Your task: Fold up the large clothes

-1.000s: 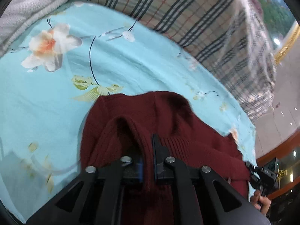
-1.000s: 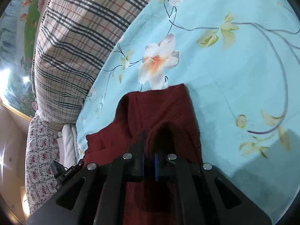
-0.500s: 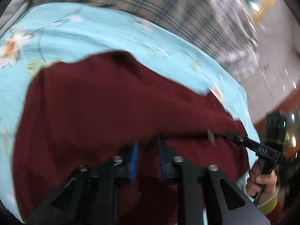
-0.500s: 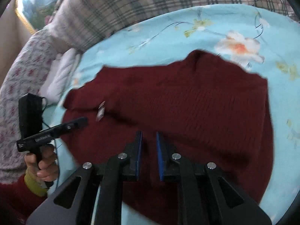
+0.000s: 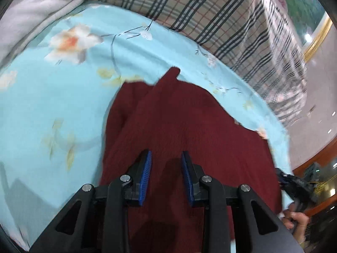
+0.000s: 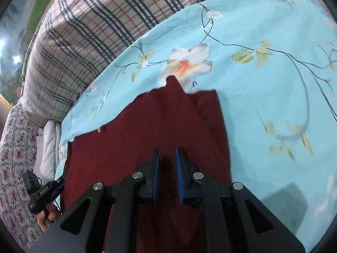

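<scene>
A dark red knitted sweater [image 5: 189, 116] lies folded flat on the light-blue flowered bed sheet [image 5: 52, 105]. My left gripper [image 5: 166, 158] hovers over the sweater's near part. Its jaws are opening, and the blue pads press on nothing. In the right wrist view the same sweater [image 6: 158, 122] spreads below my right gripper [image 6: 167, 151], whose pads stand a narrow gap apart with only the flat cloth showing through. Each view catches the other gripper at its edge, held in a hand [image 5: 294, 219].
A plaid quilt [image 5: 210, 10] is bunched along the far side of the bed sheet [image 6: 263, 94]. A white blanket [image 5: 31, 10] lies at the far left. A flower-print cloth [image 6: 14, 147] and white padding [image 6: 48, 143] border the bed's left edge.
A second ago both grippers were shut on raised folds of the sweater. They have let go and their jaws have parted. The sweater now lies flatter.
</scene>
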Demonstrator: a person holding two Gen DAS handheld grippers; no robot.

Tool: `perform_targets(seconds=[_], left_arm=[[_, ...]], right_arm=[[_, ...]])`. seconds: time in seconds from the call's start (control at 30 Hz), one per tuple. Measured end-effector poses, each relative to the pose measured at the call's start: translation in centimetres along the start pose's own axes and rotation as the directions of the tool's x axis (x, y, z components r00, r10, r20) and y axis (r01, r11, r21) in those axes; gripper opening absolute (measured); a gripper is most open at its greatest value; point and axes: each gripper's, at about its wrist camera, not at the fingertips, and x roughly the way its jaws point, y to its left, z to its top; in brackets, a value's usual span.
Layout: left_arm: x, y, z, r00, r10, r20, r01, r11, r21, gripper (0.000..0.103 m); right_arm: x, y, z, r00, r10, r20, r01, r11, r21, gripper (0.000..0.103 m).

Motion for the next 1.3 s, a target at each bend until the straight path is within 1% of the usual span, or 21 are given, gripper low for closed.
perform_targets(seconds=[0.07, 0.2, 0.3, 0.37, 0.43, 0.5, 0.6, 0.67, 0.73, 0.87, 0.9, 0.93, 1.0, 1.07, 1.17, 1.23, 1.3], left_arm=[[-2.2, -0.1, -2.2, 0.999, -0.037, 0.0, 0.037, 0.999, -0.033, 0.033], [-5.1, -0.8, -5.8, 0.997, -0.082, -0.011, 0.081, 0.994, -0.07, 0.039], [-6.3, -1.2, -8.9, 0.995, -0.093, -0.037, 0.09, 0.992, -0.084, 0.043], [-7.1, -0.8, -10.9, 0.994, -0.099, -0.051, 0.093, 0.99, -0.106, 0.056], [-7.1, -0.4, -12.3, 0.993, -0.103, -0.065, 0.093, 0.987, -0.131, 0.06], [-6.4, -0.2, -12.8, 0.991, -0.108, -0.079, 0.094, 0.982, -0.161, 0.061], [-5.8, -0.1, -12.5, 0.991, -0.127, -0.049, 0.114, 0.97, -0.216, 0.07], [-5.0, -0.3, -11.8, 0.993, -0.117, -0.026, 0.108, 0.964, -0.242, 0.075], [-4.1, -0.4, -10.8, 0.995, -0.103, 0.003, 0.1, 0.958, -0.268, 0.076], [-2.4, 0.3, -8.5, 0.995, -0.07, 0.076, 0.092, 0.931, -0.352, 0.076], [-2.1, 0.6, -7.8, 0.995, -0.056, 0.087, 0.084, 0.928, -0.362, 0.076], [-1.7, 0.7, -7.3, 0.994, -0.046, 0.094, 0.078, 0.928, -0.365, 0.073], [-1.2, 0.7, -6.5, 0.994, -0.011, 0.105, 0.048, 0.932, -0.359, 0.065], [-0.7, 1.0, -5.9, 0.995, 0.018, 0.1, 0.019, 0.933, -0.358, 0.04], [-0.4, 1.9, -5.6, 0.995, -0.001, 0.103, 0.041, 0.924, -0.381, 0.026], [-0.4, 2.1, -5.2, 0.994, -0.009, 0.105, 0.048, 0.926, -0.374, 0.023], [-0.7, 1.6, -5.0, 0.994, -0.007, 0.107, 0.045, 0.935, -0.352, 0.021]], right_arm=[[-1.2, 0.6, -0.6, 1.0, 0.015, 0.014, -0.015, 1.0, 0.001, 0.015], [-3.4, 2.1, -2.8, 0.997, 0.074, 0.018, -0.074, 0.997, -0.011, 0.015], [-4.1, 3.3, -5.1, 0.993, 0.12, -0.002, -0.12, 0.992, -0.025, 0.016], [-4.4, 3.9, -6.7, 0.99, 0.14, -0.015, -0.141, 0.99, -0.027, 0.016], [-4.7, 4.1, -8.1, 0.988, 0.153, -0.02, -0.154, 0.988, -0.023, 0.016], [-4.6, 4.1, -9.4, 0.986, 0.161, -0.031, -0.162, 0.987, -0.009, 0.016], [-4.4, 4.0, -10.5, 0.985, 0.166, -0.051, -0.166, 0.986, 0.005, 0.016], [-4.4, 4.0, -10.8, 0.984, 0.168, -0.057, -0.168, 0.986, 0.008, 0.016], [-4.5, 4.1, -10.8, 0.983, 0.173, -0.058, -0.173, 0.985, 0.003, 0.016], [-4.1, 4.9, -10.7, 0.982, 0.179, -0.062, -0.18, 0.984, -0.01, 0.016], [-3.9, 5.2, -10.6, 0.981, 0.182, -0.063, -0.183, 0.983, -0.015, 0.016], [-3.6, 5.5, -10.5, 0.981, 0.183, -0.069, -0.185, 0.982, -0.023, 0.016], [-2.8, 6.9, -10.0, 0.982, 0.17, -0.082, -0.175, 0.983, -0.057, 0.016], [-1.6, 8.9, -9.0, 0.981, 0.173, -0.089, -0.182, 0.978, -0.105, 0.015], [0.8, 12.2, -7.4, 0.979, 0.167, -0.12, -0.186, 0.968, -0.171, 0.015], [2.6, 14.1, -6.9, 0.977, 0.153, -0.15, -0.182, 0.96, -0.21, 0.015], [5.0, 15.9, -6.6, 0.976, 0.087, -0.197, -0.141, 0.951, -0.276, 0.015]])
